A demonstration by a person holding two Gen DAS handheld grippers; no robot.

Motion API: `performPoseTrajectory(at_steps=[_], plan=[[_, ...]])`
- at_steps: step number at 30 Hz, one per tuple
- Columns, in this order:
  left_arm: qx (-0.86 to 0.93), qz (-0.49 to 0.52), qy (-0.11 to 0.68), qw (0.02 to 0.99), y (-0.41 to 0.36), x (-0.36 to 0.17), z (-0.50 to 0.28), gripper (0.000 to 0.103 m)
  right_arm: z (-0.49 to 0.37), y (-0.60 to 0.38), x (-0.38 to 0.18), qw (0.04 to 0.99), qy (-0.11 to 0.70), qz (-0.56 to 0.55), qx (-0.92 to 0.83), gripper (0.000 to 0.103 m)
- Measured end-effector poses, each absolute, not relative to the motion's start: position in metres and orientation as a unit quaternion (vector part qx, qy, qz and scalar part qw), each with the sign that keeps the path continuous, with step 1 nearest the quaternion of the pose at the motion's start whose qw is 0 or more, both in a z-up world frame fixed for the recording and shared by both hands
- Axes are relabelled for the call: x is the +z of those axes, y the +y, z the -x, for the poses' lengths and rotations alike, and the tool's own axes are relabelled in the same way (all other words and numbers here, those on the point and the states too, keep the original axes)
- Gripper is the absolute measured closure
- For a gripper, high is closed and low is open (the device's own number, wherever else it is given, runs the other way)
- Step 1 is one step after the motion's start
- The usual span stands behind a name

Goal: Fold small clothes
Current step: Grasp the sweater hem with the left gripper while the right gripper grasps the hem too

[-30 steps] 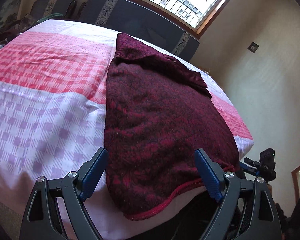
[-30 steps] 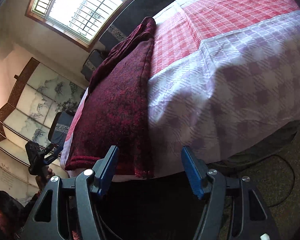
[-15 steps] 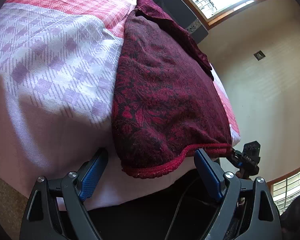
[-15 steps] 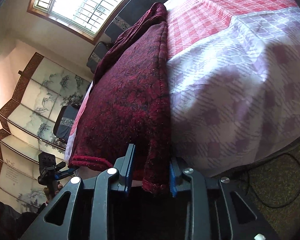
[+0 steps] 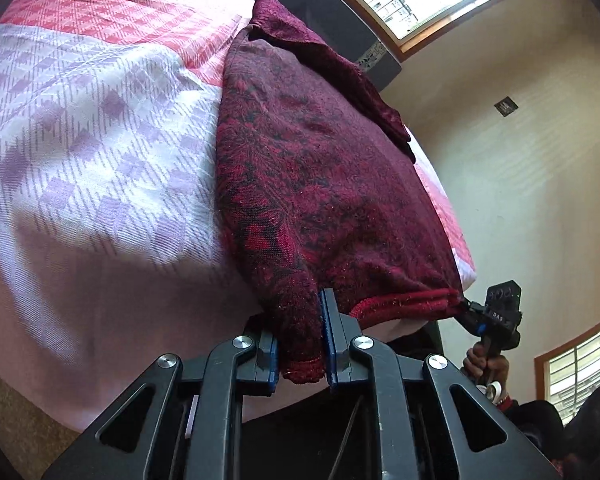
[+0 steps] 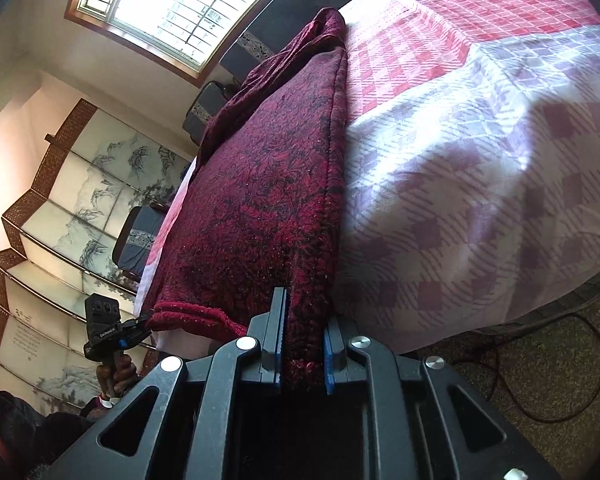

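Note:
A dark red patterned knit garment (image 5: pixel 320 168) lies lengthwise on the bed, its hem hanging over the near edge. It also shows in the right wrist view (image 6: pixel 268 184). My left gripper (image 5: pixel 300 344) is shut on the hem's left corner. My right gripper (image 6: pixel 304 344) is shut on the hem's right corner. In the left wrist view the right gripper (image 5: pixel 496 312) shows at the hem's far corner. In the right wrist view the left gripper (image 6: pixel 108 328) shows at the other corner.
The bed (image 5: pixel 84 128) has a pink, red and lilac checked sheet (image 6: pixel 480 152). A dark headboard (image 5: pixel 320 4) stands under a window. A painted folding screen (image 6: pixel 60 220) stands at the side. A cable (image 6: pixel 540 364) lies on the carpet.
Both grippers dropped to the bed's near edge and closed on the hem corners; the right closed first, then the left.

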State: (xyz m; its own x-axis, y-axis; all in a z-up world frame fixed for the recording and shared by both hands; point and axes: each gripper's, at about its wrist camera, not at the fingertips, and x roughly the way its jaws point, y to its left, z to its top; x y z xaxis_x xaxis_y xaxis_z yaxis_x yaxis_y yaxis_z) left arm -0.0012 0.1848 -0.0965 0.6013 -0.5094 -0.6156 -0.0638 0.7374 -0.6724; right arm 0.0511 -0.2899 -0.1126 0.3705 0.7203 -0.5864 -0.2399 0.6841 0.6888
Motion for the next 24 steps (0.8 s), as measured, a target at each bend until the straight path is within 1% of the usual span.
performPoseTrajectory(at_steps=[2, 3, 4, 5, 6, 7, 8, 10, 12, 13, 15, 16, 17, 18, 19, 20, 21, 24], plan=[[-0.149, 0.348, 0.416, 0.827, 0.186, -0.093, 0.002, 0.085, -0.055, -0.294, -0.115, 0.785, 0.47, -0.271, 0.3, 0.085], [-0.155, 0.349, 0.416, 0.825, 0.185, -0.092, 0.002, 0.082, -0.056, -0.297, -0.116, 0.781, 0.47, -0.279, 0.302, 0.084], [-0.148, 0.34, 0.421, 0.828, 0.184, -0.091, 0.002, 0.075, -0.056, -0.298, -0.116, 0.78, 0.469, -0.283, 0.302, 0.081], [-0.137, 0.327, 0.426, 0.832, 0.182, -0.091, 0.001, 0.071, -0.057, -0.3, -0.116, 0.781, 0.468, -0.285, 0.3, 0.075], [-0.132, 0.317, 0.432, 0.834, 0.18, -0.091, 0.001, 0.062, -0.057, -0.302, -0.117, 0.781, 0.467, -0.287, 0.3, 0.071], [-0.136, 0.316, 0.437, 0.831, 0.179, -0.092, 0.001, 0.056, -0.057, -0.303, -0.117, 0.779, 0.466, -0.292, 0.301, 0.064], [-0.14, 0.323, 0.438, 0.827, 0.179, -0.094, 0.001, 0.054, -0.058, -0.303, -0.119, 0.778, 0.468, -0.294, 0.299, 0.06], [-0.147, 0.343, 0.435, 0.819, 0.181, -0.096, 0.003, 0.043, -0.059, -0.301, -0.121, 0.778, 0.476, -0.287, 0.292, 0.059], [-0.151, 0.362, 0.433, 0.811, 0.182, -0.099, 0.002, 0.04, -0.059, -0.301, -0.124, 0.775, 0.477, -0.291, 0.295, 0.059], [-0.151, 0.371, 0.432, 0.808, 0.183, -0.1, 0.001, 0.04, -0.058, -0.3, -0.124, 0.778, 0.476, -0.288, 0.294, 0.059], [-0.155, 0.386, 0.427, 0.803, 0.184, -0.101, -0.003, 0.039, -0.058, -0.296, -0.122, 0.785, 0.474, -0.27, 0.294, 0.068], [-0.159, 0.391, 0.428, 0.799, 0.184, -0.101, -0.005, 0.039, -0.058, -0.293, -0.121, 0.783, 0.477, -0.266, 0.299, 0.086], [-0.16, 0.395, 0.431, 0.796, 0.184, -0.103, -0.007, 0.039, -0.059, -0.289, -0.121, 0.78, 0.482, -0.26, 0.302, 0.092], [-0.158, 0.394, 0.433, 0.795, 0.183, -0.105, -0.008, 0.046, -0.059, -0.286, -0.12, 0.782, 0.485, -0.252, 0.301, 0.092], [-0.155, 0.39, 0.438, 0.795, 0.182, -0.107, -0.008, 0.072, -0.058, -0.283, -0.118, 0.783, 0.484, -0.248, 0.303, 0.092], [-0.154, 0.386, 0.446, 0.793, 0.181, -0.11, -0.008, 0.089, -0.057, -0.283, -0.115, 0.783, 0.481, -0.249, 0.307, 0.093], [-0.154, 0.389, 0.443, 0.793, 0.182, -0.111, -0.007, 0.092, -0.055, -0.283, -0.112, 0.784, 0.476, -0.252, 0.309, 0.093], [-0.147, 0.384, 0.414, 0.812, 0.187, -0.095, 0.001, 0.092, -0.051, -0.291, -0.105, 0.782, 0.464, -0.272, 0.315, 0.094]])
